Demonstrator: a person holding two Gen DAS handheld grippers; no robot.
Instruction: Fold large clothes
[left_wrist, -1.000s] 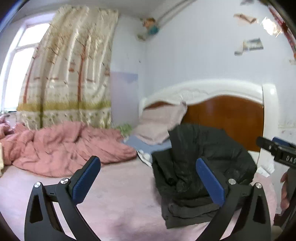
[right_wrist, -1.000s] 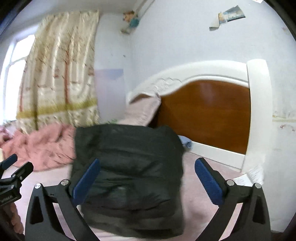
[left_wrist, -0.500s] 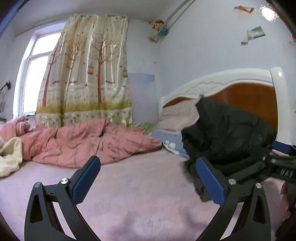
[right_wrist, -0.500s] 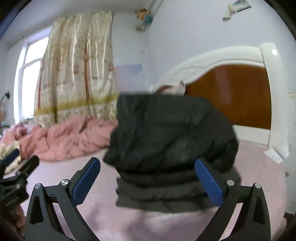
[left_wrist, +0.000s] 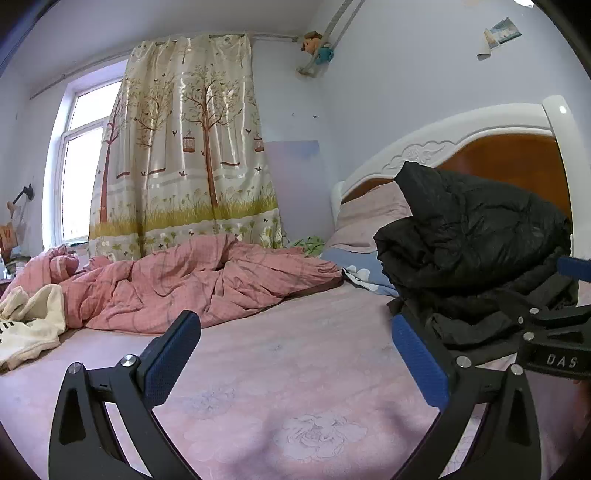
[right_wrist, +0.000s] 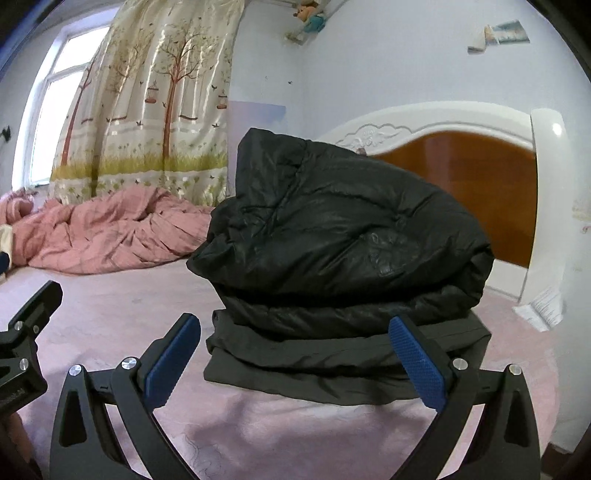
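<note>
While both grippers hang low over the pink bedsheet, neither one holds anything. Far left in the left wrist view, a cream garment lies crumpled at the edge of the bed, touching a rumpled pink quilt that stretches along the far side under a tree-print curtain and a bright window. Nearer the lens, the left gripper has its 2 blue-padded fingers spread wide, with only bare sheet between them. Right of the quilt, a mauve pillow leans on the white and brown headboard, with a blue pillow below it. Further right sits the black puffer jacket, folded into a thick stack on the sheet in front of the headboard, its upper layer bulging and tilted up at the back. The black frame of the right gripper crosses in front of the jacket's lower right part in this view.

From the right wrist view, the left gripper's frame shows at the left edge, then the quilt beyond it. The right gripper is likewise spread wide, its fingers flanking the near edge of the folded jacket without pinching it. At far right a white paper lies on the sheet beside the headboard post.
</note>
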